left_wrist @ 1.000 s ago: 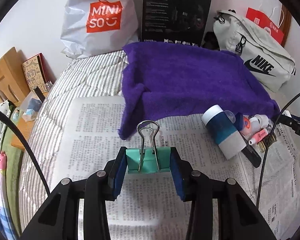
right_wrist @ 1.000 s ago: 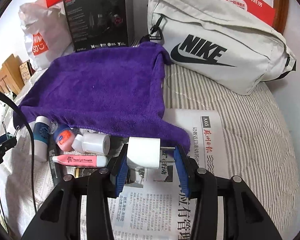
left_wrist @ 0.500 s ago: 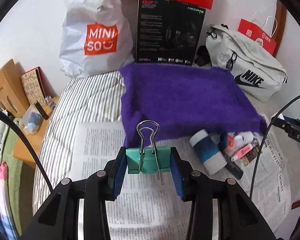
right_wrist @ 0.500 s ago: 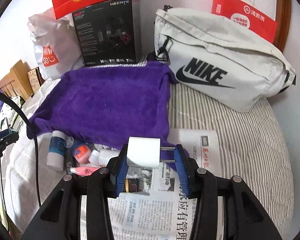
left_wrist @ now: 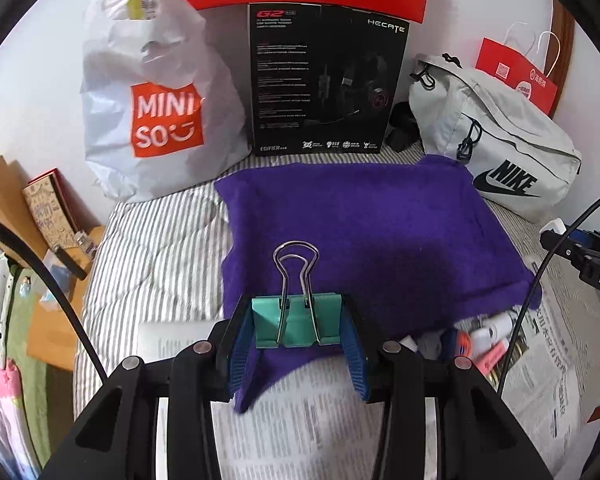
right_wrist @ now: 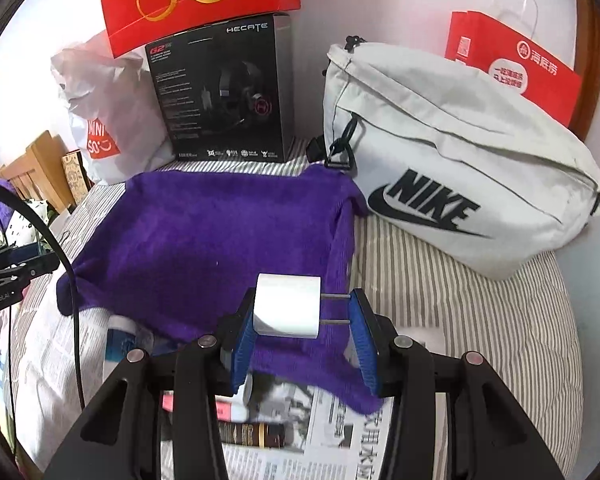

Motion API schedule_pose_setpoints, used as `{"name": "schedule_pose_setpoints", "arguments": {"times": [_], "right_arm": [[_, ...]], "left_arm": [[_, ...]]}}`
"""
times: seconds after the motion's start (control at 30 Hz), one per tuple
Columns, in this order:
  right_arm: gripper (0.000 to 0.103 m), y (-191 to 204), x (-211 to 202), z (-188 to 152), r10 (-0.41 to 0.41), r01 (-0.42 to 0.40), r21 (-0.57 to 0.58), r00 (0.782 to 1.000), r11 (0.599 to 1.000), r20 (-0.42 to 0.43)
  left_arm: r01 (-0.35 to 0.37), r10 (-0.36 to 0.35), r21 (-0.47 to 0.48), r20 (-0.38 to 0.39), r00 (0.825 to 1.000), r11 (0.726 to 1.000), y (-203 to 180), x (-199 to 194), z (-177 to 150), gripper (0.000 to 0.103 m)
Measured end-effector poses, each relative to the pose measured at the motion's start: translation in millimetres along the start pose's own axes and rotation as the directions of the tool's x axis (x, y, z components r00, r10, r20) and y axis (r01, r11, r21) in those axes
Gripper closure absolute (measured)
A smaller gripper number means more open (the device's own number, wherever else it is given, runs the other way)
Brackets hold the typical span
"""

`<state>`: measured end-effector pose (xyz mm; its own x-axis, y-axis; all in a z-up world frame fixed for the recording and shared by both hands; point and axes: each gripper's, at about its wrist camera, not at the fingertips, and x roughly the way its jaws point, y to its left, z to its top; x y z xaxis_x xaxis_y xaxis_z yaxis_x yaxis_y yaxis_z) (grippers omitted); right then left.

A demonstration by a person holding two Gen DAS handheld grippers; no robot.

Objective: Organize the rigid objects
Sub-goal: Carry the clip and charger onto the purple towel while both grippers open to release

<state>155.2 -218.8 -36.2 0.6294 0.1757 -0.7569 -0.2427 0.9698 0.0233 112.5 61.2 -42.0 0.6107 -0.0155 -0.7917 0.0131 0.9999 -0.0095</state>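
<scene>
Low in the left wrist frame, your left gripper (left_wrist: 297, 326) clamps a teal binder clip (left_wrist: 297, 322) sideways, handles clear. Your right gripper (right_wrist: 303, 320) pinches the white charger plug (right_wrist: 287, 309) lengthwise, prongs against one pad, both poised over the purple towel (left_wrist: 364, 232), probably for sorting there.

Binder clip (left_wrist: 298, 322) was teal with silver wire handles. Charger plug (right_wrist: 287, 309) was white. Gripper pads (left_wrist: 242, 340) were blue on black frames. Towel (left_wrist: 364, 232) was deep purple. Bed cover (left_wrist: 156, 248) was grey-and-white striped. Newspaper (right_wrist: 340, 432) was white with black print. Shopping bag (left_wrist: 156, 92) at the bed's far edge was white with an orange logo patch; headset box (left_wrist: 324, 80) black; sling bag (right_wrist: 452, 176) pale grey with black lettering.
</scene>
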Motion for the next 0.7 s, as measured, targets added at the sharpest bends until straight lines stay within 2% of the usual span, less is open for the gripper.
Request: {"name": "schedule_pose_setpoints", "arguments": {"times": [0.33, 0.7], "right_arm": [[0.059, 5.5, 39.6, 32.7, 0.025, -0.025, -0.030, 1.000, 0.999, -0.016], [0.059, 23.3, 109.5, 52.2, 0.048, -0.053, -0.060, 0.995, 0.997, -0.090]], "left_arm": [[0.045, -0.045, -0.015, 0.004, 0.999, 0.999, -1.6, 37.5, 39.2, 0.063], [0.090, -0.093, -0.067, -0.042, 0.995, 0.994, 1.4, 101.9, 62.4, 0.063]]}}
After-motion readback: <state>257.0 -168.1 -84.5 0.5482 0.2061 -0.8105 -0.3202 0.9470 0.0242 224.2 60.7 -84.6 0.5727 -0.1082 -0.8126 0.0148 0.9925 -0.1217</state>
